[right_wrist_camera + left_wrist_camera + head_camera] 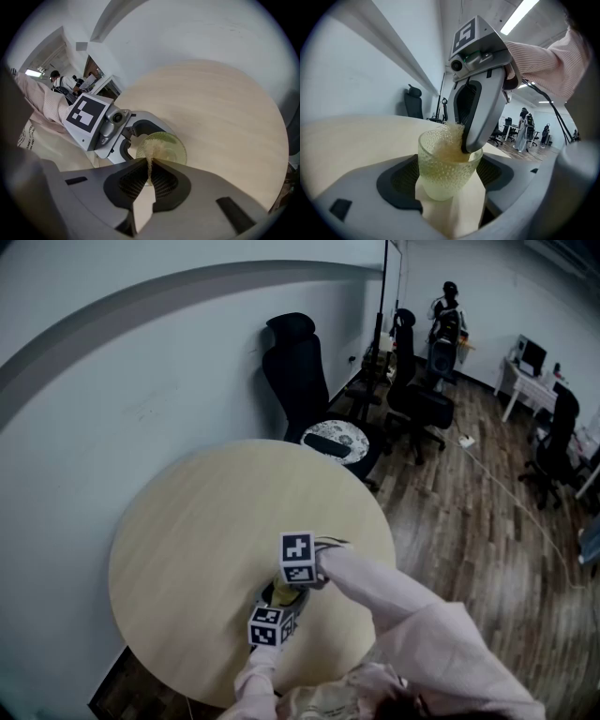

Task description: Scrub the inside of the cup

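A pale green pebbled glass cup [443, 180] stands on the round beige table [197, 521]. My left gripper [449, 183] is shut on the cup, one pad on each side of its wall. My right gripper [149, 165] points steeply down into the cup [165, 146] and is shut on a beige mesh scrubber [150, 157]. In the left gripper view the scrubber [446, 146] fills the cup's mouth under the right gripper [471, 146]. In the head view both marker cubes sit close together near the table's near edge, the left gripper [273, 624] just below the right gripper [300, 561].
A black office chair [298, 371] and a stool with a patterned seat [337, 439] stand behind the table by the wall. More chairs, desks and a person [448, 307] are far back on the wooden floor. The table's edge lies close to me.
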